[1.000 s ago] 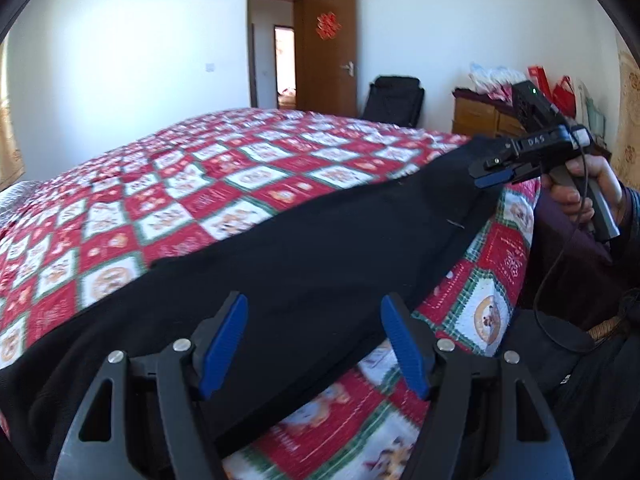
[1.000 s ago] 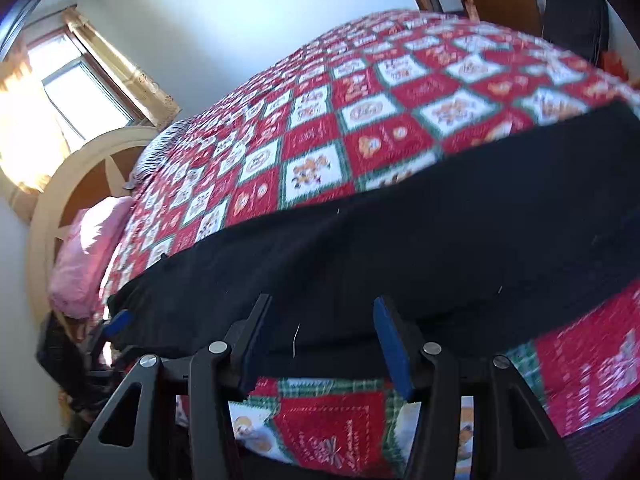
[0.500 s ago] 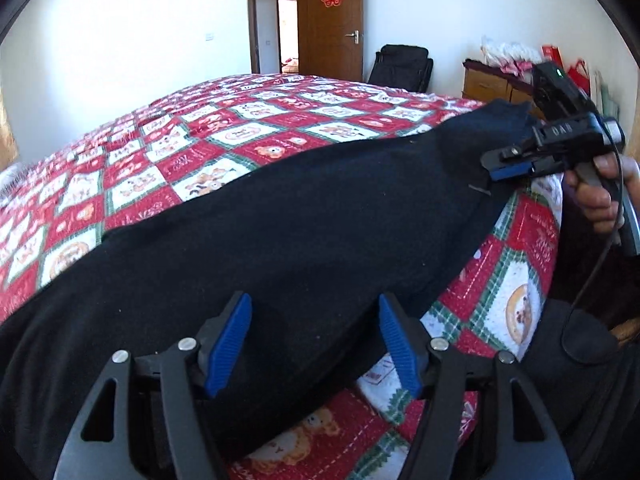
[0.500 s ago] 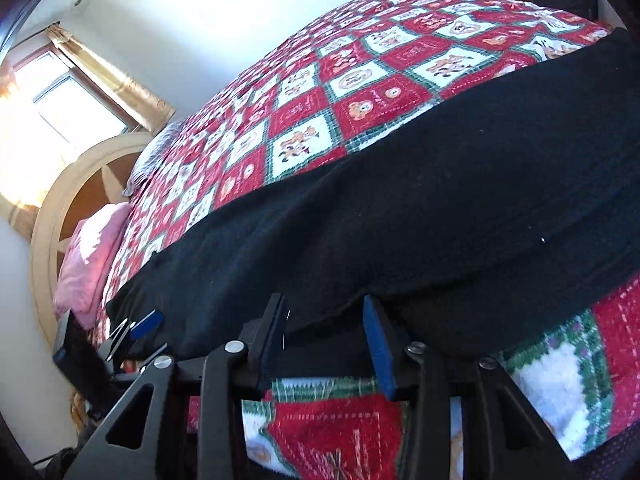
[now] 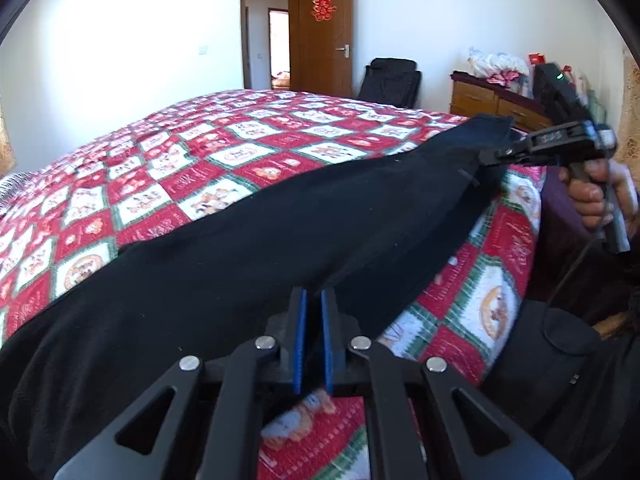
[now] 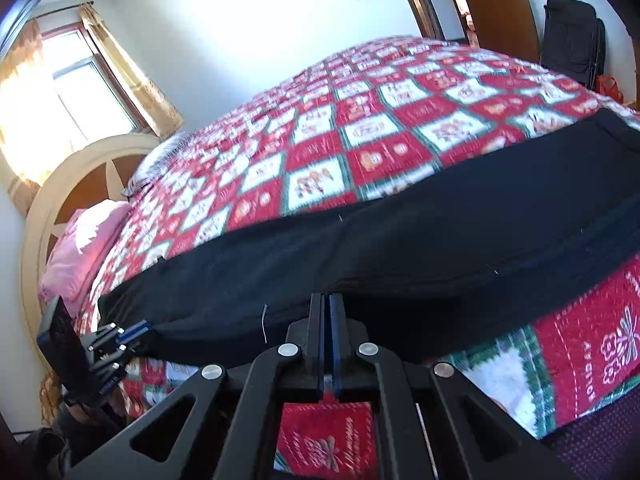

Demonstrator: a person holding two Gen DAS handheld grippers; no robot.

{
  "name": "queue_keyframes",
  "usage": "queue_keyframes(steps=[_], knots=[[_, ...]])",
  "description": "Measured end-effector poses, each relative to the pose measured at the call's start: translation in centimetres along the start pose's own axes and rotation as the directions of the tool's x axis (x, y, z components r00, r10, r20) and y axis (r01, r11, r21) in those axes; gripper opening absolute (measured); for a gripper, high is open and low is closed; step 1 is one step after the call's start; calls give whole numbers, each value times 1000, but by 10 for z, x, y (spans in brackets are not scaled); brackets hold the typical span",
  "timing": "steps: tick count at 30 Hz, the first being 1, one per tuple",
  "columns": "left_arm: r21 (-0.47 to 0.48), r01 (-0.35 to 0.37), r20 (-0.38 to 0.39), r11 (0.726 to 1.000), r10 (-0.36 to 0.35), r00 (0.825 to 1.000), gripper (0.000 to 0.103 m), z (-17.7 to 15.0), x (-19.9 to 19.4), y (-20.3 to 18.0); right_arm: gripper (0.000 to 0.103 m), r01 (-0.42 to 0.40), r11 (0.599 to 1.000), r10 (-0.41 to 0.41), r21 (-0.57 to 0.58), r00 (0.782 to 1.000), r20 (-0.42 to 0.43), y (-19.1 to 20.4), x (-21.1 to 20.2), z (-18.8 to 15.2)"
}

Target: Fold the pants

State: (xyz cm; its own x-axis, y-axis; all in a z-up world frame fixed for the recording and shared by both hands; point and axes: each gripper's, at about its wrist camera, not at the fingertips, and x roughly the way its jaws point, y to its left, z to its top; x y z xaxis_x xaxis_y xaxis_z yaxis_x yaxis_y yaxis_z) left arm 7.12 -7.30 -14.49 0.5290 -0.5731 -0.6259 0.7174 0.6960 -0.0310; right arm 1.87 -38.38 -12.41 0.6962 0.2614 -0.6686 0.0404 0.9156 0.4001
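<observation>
Black pants lie stretched in a long band along the near edge of the bed; they also show in the right wrist view. My left gripper is shut on the near edge of the pants at one end. My right gripper is shut on the near edge at the other end. The right gripper also shows in the left wrist view, pinching the far end of the pants. The left gripper shows in the right wrist view, at the pants' far corner.
The bed carries a red, white and green patterned quilt. A pink pillow and a curved headboard are at the bed's head. A wooden dresser, a black bag and an open door stand beyond the bed.
Both grippers were open over the pants' near edge and have now shut on the fabric. The pants' edge is slightly gathered at each grip.
</observation>
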Motion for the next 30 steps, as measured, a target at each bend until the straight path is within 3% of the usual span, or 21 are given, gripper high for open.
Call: queue_keyframes(steps=[2,5,12,16,19,23,24,25,26,28,30], knots=[[11,2,-23,1000,-2,1000,8,-5,4,-1,0,39,999,-39,13,999,-38,-11,9,-8],[29,0,-66,1000,2,998,8,-15,15,-4,0,40,998,-36,58,996,-83,-28,17,-16],[-5,5,5,1000,-5,1000,10,-9,0,-3,1,-131,991,131,6,988,-78,-4,9,-14],[-6,-16,23,1000,16,1000,30,-6,-3,1,1,-145,988,135,-62,981,-136,17,27,-22],[-31,-16,19,999,17,1000,33,-6,1,6,1,-132,988,118,-85,981,-153,23,37,-22],[-20,-29,22,999,30,999,52,-7,6,2,4,-110,993,101,-48,983,-150,17,38,-18],[-6,-29,20,1000,29,999,53,-7,7,-1,15,-102,994,96,-36,984,-153,14,38,-18],[8,-25,18,1000,25,1000,53,-6,7,-4,42,-91,996,87,-21,985,-152,11,35,-19],[25,-28,16,999,28,999,53,-6,9,-8,55,-94,996,91,-9,985,-148,8,34,-18],[47,-33,9,998,33,999,53,-6,12,-11,59,-107,994,108,15,986,-124,2,28,-17],[67,-54,-3,996,54,999,53,-5,19,-14,59,-63,998,63,6,993,-104,1,27,-14]])
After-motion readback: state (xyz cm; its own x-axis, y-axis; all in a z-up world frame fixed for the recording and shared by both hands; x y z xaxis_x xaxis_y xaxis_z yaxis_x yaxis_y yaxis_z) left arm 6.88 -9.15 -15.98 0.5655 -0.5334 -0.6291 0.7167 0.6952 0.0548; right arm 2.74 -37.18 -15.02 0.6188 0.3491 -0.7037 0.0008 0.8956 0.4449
